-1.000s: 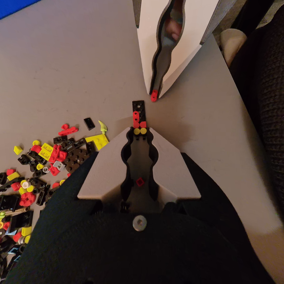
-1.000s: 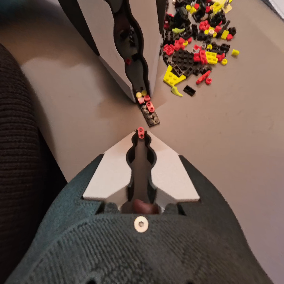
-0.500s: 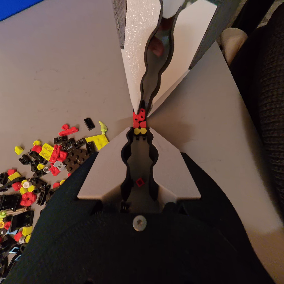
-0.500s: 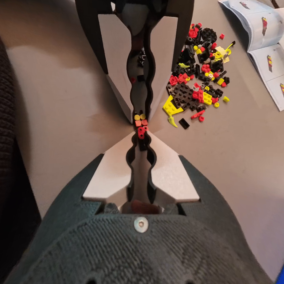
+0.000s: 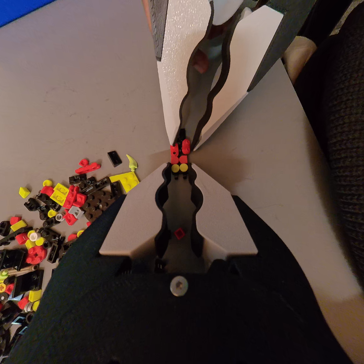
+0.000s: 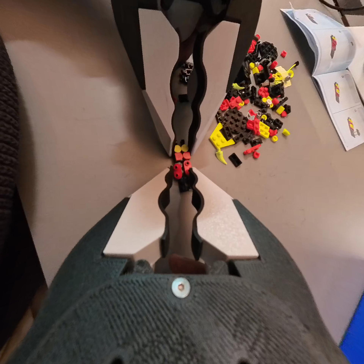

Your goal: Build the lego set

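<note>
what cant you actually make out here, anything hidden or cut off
- Black plate: left wrist view, far end hidden by the right gripper.
- Red piece: right wrist view, seating unclear, too small.
- Loose brick pile: left wrist view, cut off by the frame edge.
- Instruction booklet: right wrist view, cut off at the edge.

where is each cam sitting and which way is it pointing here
Left wrist view: sits on the left gripper, looks forward along its fingers at the small black assembly and the right gripper opposite; a dark knit sleeve shows.
Right wrist view: sits on the right gripper, faces the left gripper head-on, loose brick pile beyond.
Shared: both grippers, the assembly, the pile.
</note>
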A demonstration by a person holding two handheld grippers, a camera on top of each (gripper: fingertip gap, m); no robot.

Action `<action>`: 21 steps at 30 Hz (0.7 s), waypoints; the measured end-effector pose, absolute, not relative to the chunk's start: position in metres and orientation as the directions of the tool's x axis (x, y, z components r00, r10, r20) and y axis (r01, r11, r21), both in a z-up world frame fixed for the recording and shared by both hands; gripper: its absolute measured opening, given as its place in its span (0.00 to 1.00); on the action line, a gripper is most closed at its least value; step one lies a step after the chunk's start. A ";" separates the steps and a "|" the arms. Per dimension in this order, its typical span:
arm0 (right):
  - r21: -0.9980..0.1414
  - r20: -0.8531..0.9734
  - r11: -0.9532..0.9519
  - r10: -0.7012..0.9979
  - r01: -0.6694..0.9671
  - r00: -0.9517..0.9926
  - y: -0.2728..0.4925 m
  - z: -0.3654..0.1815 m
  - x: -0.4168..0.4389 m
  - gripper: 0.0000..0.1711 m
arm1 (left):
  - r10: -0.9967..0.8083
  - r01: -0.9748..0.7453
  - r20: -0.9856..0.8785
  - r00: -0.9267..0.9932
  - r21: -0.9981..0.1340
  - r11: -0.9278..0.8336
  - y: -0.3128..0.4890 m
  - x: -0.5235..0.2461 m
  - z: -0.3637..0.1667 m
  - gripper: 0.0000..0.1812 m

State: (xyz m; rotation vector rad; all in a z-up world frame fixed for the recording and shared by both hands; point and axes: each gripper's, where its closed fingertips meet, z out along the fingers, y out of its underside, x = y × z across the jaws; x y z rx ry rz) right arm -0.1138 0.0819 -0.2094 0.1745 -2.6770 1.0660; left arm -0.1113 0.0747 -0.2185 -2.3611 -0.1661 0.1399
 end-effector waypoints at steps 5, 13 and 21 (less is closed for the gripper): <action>-0.673 0.283 0.712 -0.002 -0.200 -0.959 0.083 -0.205 -0.116 0.06 | 0.161 0.077 -0.054 0.985 -0.701 -0.709 0.075 -0.111 -0.218 0.09; -0.670 0.287 0.710 -0.022 -0.217 -0.958 0.081 -0.206 -0.112 0.00 | 0.161 0.076 -0.055 0.985 -0.701 -0.709 0.075 -0.111 -0.218 0.09; -0.687 0.247 0.705 -0.002 -0.176 -0.969 0.078 -0.206 -0.112 0.00 | 0.161 0.076 -0.056 0.985 -0.701 -0.709 0.075 -0.111 -0.218 0.09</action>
